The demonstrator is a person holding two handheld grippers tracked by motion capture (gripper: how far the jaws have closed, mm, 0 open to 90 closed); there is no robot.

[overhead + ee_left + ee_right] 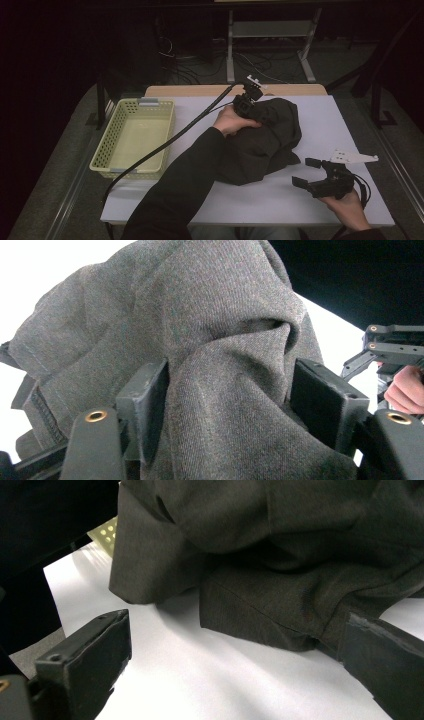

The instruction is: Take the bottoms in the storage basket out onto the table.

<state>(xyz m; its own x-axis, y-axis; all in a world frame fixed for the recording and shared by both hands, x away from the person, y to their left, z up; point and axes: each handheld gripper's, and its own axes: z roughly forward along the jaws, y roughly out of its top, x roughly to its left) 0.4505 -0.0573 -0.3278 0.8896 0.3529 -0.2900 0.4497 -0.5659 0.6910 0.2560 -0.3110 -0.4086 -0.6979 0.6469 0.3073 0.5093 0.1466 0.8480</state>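
Dark grey garment [262, 140] bunched, creased; a fold lies between left gripper's [248, 102] parted jaws. Right gripper [311, 172] open, empty.

Looks like you're set up in some lab or test room, not a home: a plain white table [300, 200] on grey carpet [60, 190], cables [185, 70] snaking over the floor behind, a bare metal stand [270, 30], everything around kept dark.
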